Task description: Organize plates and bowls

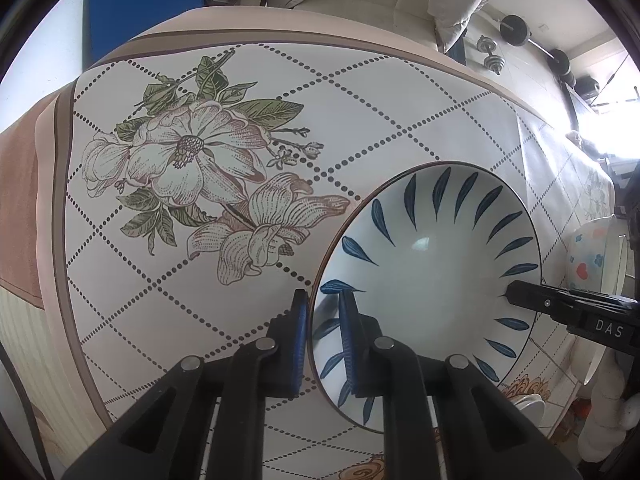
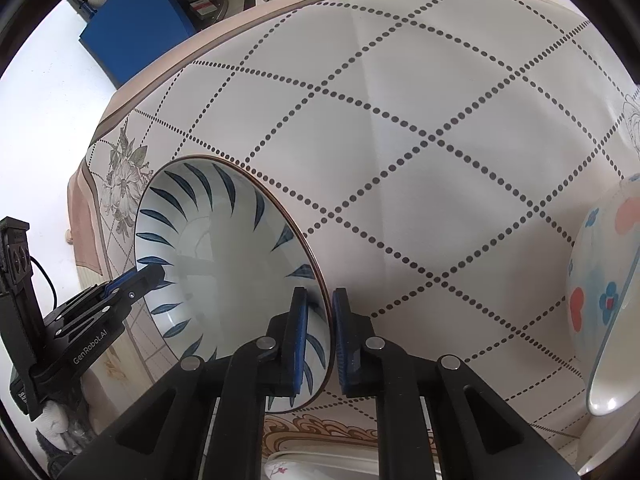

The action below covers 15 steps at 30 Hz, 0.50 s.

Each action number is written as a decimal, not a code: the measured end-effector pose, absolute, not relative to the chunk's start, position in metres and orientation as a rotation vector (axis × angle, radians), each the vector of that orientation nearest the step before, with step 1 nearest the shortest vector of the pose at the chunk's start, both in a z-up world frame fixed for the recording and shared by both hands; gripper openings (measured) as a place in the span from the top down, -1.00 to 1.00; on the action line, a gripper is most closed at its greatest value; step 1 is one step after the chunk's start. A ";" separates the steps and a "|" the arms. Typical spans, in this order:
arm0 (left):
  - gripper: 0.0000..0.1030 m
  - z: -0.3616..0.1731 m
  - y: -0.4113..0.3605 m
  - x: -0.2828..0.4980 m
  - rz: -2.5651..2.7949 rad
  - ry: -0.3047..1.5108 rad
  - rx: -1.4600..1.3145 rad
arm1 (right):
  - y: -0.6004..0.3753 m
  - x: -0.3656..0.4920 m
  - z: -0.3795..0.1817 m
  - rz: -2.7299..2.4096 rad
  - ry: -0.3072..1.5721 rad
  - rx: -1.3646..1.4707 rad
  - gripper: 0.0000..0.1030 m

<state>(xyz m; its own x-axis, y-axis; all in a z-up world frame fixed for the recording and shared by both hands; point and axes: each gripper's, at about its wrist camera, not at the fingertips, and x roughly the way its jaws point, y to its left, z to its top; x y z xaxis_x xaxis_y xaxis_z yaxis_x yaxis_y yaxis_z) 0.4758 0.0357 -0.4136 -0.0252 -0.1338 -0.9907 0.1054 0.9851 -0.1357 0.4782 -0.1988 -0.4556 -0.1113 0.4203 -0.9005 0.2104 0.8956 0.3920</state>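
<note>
Gripping blue-leaf bowl [image 1: 432, 276], both tools, apparently lifted

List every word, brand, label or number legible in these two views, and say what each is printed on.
"DAS": white letters on the black body of the right tongs, seen from the left wrist camera; possibly cut off.
"GenRobot.AI": white letters on the body of the left tongs, seen from the right wrist camera.
Red and white label on a box beyond the table: too small to read.
</note>
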 end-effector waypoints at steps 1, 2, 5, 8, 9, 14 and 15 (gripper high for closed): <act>0.75 -0.412 0.036 0.474 -0.191 1.582 -0.023 | -0.199 0.478 -0.455 0.193 1.697 0.490 0.74; 0.75 -0.410 0.036 0.473 -0.190 1.579 -0.022 | -0.201 0.477 -0.454 0.193 1.695 0.494 0.74; 0.75 -0.403 0.035 0.468 -0.193 1.563 -0.013 | -0.204 0.475 -0.448 0.195 1.682 0.498 0.75; 0.75 -0.398 0.035 0.465 -0.195 1.550 -0.016 | -0.207 0.472 -0.442 0.199 1.669 0.492 0.75; 0.75 -0.396 0.035 0.465 -0.196 1.546 -0.015 | -0.208 0.472 -0.440 0.201 1.665 0.489 0.75; 0.75 -0.386 0.033 0.463 -0.204 1.532 -0.009 | -0.211 0.465 -0.427 0.204 1.646 0.471 0.75; 0.75 -0.383 0.033 0.460 -0.208 1.527 -0.006 | -0.213 0.463 -0.425 0.205 1.643 0.472 0.75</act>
